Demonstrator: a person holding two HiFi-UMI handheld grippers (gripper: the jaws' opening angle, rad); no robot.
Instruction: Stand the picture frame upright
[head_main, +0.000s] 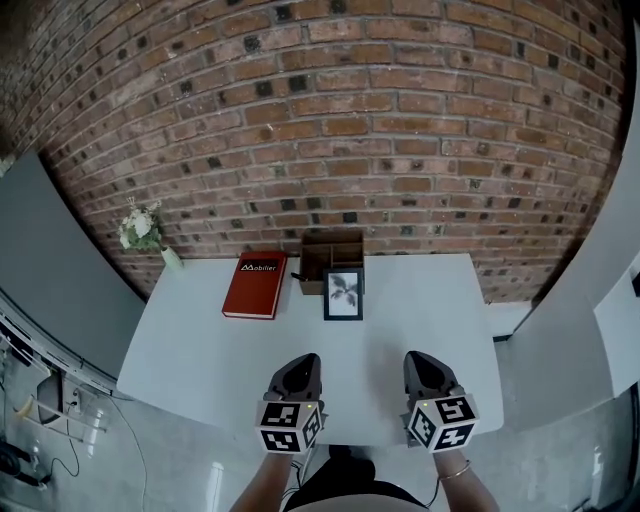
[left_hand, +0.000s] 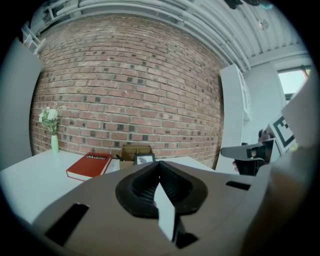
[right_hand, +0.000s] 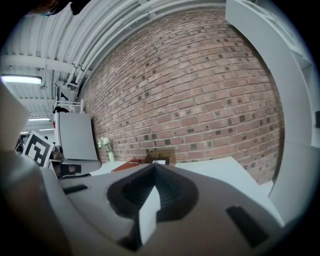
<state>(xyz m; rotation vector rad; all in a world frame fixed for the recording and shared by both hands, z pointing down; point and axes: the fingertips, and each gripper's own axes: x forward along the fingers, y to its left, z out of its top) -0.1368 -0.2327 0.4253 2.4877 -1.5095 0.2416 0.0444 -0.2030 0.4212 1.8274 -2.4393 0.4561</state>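
The picture frame is black with a plant print and stands at the back middle of the white table, right in front of a brown cardboard box. In the left gripper view the frame looks upright against that box. My left gripper and right gripper hover side by side over the table's front edge, well short of the frame. Both are shut with nothing between the jaws. The left gripper and the right gripper point toward the brick wall.
A red book lies flat to the left of the frame. A small vase of white flowers stands at the table's far left corner. A brick wall rises behind the table, with grey panels at both sides.
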